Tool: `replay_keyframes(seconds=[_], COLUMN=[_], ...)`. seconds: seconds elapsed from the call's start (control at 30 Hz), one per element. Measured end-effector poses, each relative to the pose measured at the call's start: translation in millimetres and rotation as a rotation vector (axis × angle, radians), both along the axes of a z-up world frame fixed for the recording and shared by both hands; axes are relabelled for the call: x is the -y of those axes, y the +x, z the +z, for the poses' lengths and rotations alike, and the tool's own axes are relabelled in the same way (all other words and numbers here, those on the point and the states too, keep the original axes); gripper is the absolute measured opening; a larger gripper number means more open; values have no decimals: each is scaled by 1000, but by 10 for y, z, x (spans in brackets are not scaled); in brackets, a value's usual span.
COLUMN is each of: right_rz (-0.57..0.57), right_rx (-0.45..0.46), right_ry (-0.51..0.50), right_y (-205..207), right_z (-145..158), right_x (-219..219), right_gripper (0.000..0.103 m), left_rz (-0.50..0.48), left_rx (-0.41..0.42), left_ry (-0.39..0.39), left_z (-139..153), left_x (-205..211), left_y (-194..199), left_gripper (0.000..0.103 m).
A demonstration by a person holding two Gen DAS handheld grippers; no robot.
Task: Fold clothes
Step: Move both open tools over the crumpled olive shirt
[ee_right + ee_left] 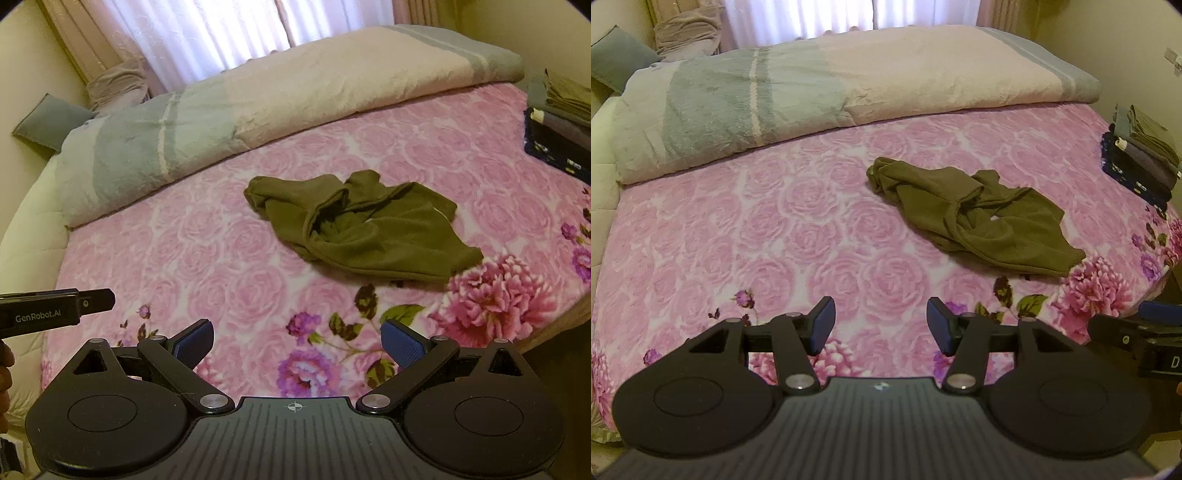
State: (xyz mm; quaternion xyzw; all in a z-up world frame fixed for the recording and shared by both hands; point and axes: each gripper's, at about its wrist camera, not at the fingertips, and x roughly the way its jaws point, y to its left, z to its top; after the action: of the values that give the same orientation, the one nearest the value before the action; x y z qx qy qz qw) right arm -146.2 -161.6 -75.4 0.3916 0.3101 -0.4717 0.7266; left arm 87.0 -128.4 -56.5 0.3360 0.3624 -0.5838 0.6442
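Bed [783,221]: we see a pink rose-print cover under everything.
Olive garment [975,218]: crumpled and bunched, unfolded, on the bed's right half; its long axis runs from far-left to near-right.
Left claw [881,326]: spread wide, holding nothing.
Right claw [297,345]: spread wide, holding nothing.

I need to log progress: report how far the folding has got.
Done: a stack of folded clothes sits at the bed's far right edge. In hand: nothing; the left gripper and right gripper are both open and empty over the floral bedspread. Left: the olive garment lies crumpled and unfolded.
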Motion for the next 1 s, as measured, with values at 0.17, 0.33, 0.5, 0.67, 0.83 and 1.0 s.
replay_keyframes(seconds=[0.17, 0.33, 0.5, 0.67, 0.83, 1.0], right_rz=[-20, -35, -28, -5, 15, 56], right_rx=[-3, -1, 1, -1, -6, -30], right_ry=[9, 27, 47, 68, 93, 94], right_y=[-60, -150, -277, -491, -881, -1249], right_z=[-27, -67, -123, -194, -279, -367], right_x=[55, 167, 397, 767, 1389, 2014], right_gripper=[100, 100, 100, 100, 100, 100], left_rz=[-18, -24, 9, 41, 91, 155], left_rx=[1, 8, 7, 6, 11, 21], left_ry=[14, 39, 67, 95, 130, 170], left_z=[-47, -132, -229, -326, -424, -513], left_x=[116, 283, 575, 868, 1206, 1571], left_y=[-64, -164, -345, -527, -802, -1156], left_gripper=[51, 51, 51, 51, 51, 51])
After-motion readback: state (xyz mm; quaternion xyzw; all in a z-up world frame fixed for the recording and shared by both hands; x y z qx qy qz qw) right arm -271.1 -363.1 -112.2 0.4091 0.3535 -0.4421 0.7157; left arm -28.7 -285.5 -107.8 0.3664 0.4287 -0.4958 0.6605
